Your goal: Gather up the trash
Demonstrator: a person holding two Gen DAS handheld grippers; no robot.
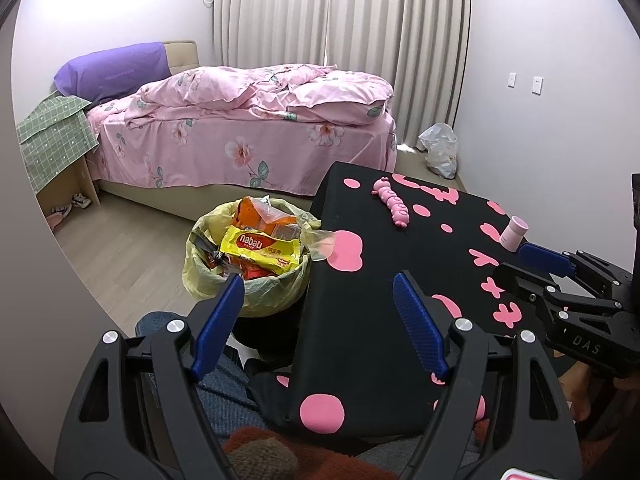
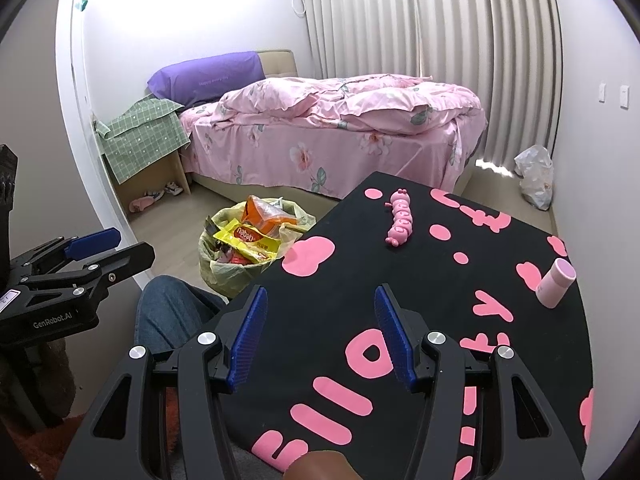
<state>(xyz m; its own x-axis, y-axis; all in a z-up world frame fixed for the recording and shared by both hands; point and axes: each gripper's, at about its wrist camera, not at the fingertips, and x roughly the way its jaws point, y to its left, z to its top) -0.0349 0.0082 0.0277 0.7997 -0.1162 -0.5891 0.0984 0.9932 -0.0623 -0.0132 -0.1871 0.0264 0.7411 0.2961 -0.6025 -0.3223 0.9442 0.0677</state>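
Left gripper (image 1: 318, 308): the jaws stand wide apart and hold nothing; one blue pad is over the near rim of the bin, the other over the left part of the worktop.
Right gripper (image 2: 320, 320): the jaws are also wide and empty, above the near part of the worktop.
Worktop (image 2: 340, 280): black cover with pink shapes and letters, in front of both grippers.
Pink cup (image 2: 556, 282): small, stands tilted in the view near the right edge of the worktop.
Pink caterpillar toy (image 2: 400, 222): lies on the far part of the worktop, well apart from the cup.
Trash bin (image 1: 208, 276): on the floor, just beside the left edge of the worktop, lined with a pale yellow bag.
Trash in bin: a yellow wafer wrapper (image 1: 262, 250) lies on top, an orange packet (image 1: 260, 216) stands behind it, darker wrappers are under them.
Bed (image 1: 240, 128): behind the bin, with a pink flower cover and a purple pillow (image 1: 112, 68).
White plastic bag (image 1: 440, 148): on the floor near the curtain (image 1: 340, 12), in the far corner.
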